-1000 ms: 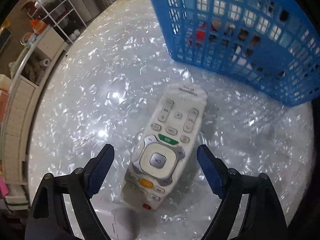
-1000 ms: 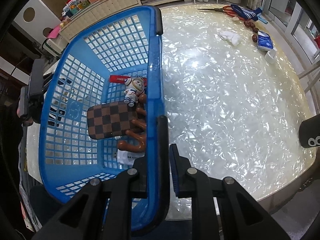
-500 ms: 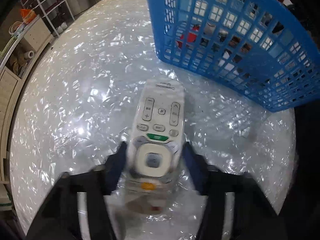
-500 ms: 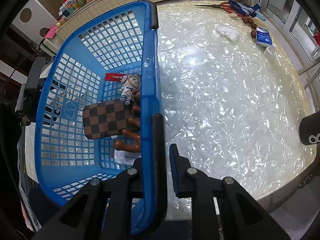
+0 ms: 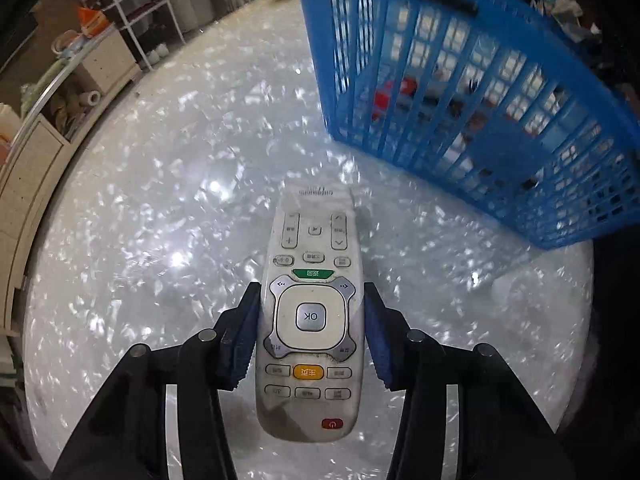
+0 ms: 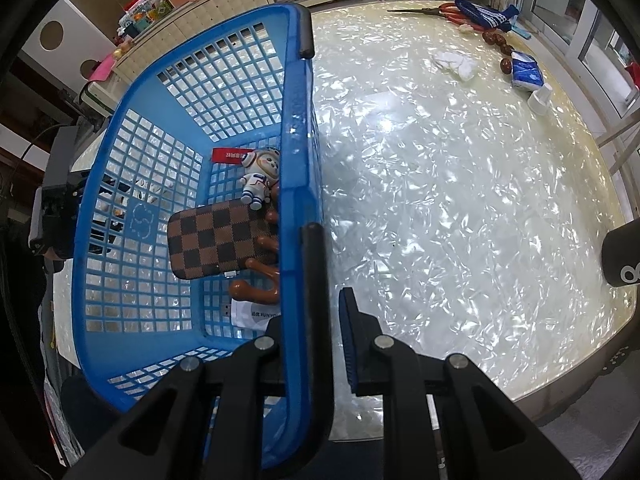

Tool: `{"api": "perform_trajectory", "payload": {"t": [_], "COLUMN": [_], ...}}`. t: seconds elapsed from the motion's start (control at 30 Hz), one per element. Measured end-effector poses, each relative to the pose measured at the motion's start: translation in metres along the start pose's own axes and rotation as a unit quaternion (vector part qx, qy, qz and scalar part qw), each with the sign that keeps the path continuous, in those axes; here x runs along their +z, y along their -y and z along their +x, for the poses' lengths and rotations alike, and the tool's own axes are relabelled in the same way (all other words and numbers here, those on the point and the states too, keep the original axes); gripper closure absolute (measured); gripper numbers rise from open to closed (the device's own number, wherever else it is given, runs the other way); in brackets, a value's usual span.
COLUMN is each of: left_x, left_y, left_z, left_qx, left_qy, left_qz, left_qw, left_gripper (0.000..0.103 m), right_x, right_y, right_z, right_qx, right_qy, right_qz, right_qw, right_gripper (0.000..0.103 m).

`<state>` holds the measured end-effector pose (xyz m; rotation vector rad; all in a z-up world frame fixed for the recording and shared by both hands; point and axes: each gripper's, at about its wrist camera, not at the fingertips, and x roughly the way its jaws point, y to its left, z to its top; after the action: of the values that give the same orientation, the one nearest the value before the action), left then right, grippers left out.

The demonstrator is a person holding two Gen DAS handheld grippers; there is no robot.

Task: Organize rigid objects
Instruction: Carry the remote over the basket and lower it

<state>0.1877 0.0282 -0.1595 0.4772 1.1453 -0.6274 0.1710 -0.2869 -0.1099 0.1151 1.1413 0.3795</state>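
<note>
My left gripper (image 5: 310, 320) is shut on a white remote control (image 5: 312, 280), its blue pads pressed against both long sides, and holds it over the pearly table. The blue plastic basket (image 5: 480, 92) stands ahead and to the right. In the right wrist view my right gripper (image 6: 316, 312) is shut on the basket's near right rim (image 6: 298, 128). Inside the basket lie a brown checkered case (image 6: 218, 242), a small astronaut figure (image 6: 258, 182), a red tag (image 6: 232, 155), a brown wooden piece (image 6: 260, 280) and a white packet (image 6: 256, 314).
At the table's far right edge lie scissors (image 6: 432, 11), a blue cloth (image 6: 486, 14), brown round items (image 6: 496, 40), a white crumpled tissue (image 6: 456, 63), a blue packet (image 6: 526, 71) and a white cap (image 6: 540, 98). Shelves and cabinets (image 5: 80, 64) stand beyond the table's left side.
My left gripper went from open around the remote to shut on it, and the remote has come up off the table. The right gripper keeps its hold on the basket rim, which shifted slightly.
</note>
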Motion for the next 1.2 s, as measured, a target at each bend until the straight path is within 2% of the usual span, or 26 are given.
{"api": "perform_trajectory", "payload": {"t": [0.17, 0.43, 0.57, 0.77, 0.97, 1.1, 1.2], "left_x": [0.004, 0.009, 0.016, 0.036, 0.061, 0.078, 0.089], "left_y": [0.005, 0.016, 0.027, 0.060, 0.097, 0.120, 0.132], "left_z": [-0.032, -0.081, -0.109, -0.138, -0.132, -0.124, -0.110], "left_qx": [0.011, 0.027, 0.026, 0.022, 0.015, -0.011, -0.026], "left_qy": [0.025, 0.043, 0.060, 0.087, 0.074, 0.089, 0.083], "left_qz": [-0.009, -0.012, -0.017, 0.002, 0.027, 0.029, 0.031], "left_qw": [0.9996, 0.9986, 0.9977, 0.9960, 0.9968, 0.9955, 0.9957], "left_gripper": [0.050, 0.050, 0.050, 0.050, 0.050, 0.050, 0.050], "right_x": [-0.001, -0.003, -0.002, -0.005, -0.007, -0.008, -0.008], "right_y": [0.000, 0.002, 0.002, 0.002, 0.002, 0.002, 0.003], "right_z": [-0.004, -0.013, -0.016, -0.021, -0.030, -0.033, -0.034], "right_qx": [0.005, 0.017, 0.019, 0.023, 0.030, 0.035, 0.039], "right_qy": [0.003, 0.009, 0.012, 0.019, 0.028, 0.032, 0.033], "right_qz": [0.001, 0.002, 0.001, 0.001, 0.000, -0.001, -0.002], "right_qw": [1.000, 1.000, 1.000, 1.000, 0.999, 0.999, 0.999], "right_gripper": [0.087, 0.087, 0.087, 0.088, 0.088, 0.088, 0.088]}}
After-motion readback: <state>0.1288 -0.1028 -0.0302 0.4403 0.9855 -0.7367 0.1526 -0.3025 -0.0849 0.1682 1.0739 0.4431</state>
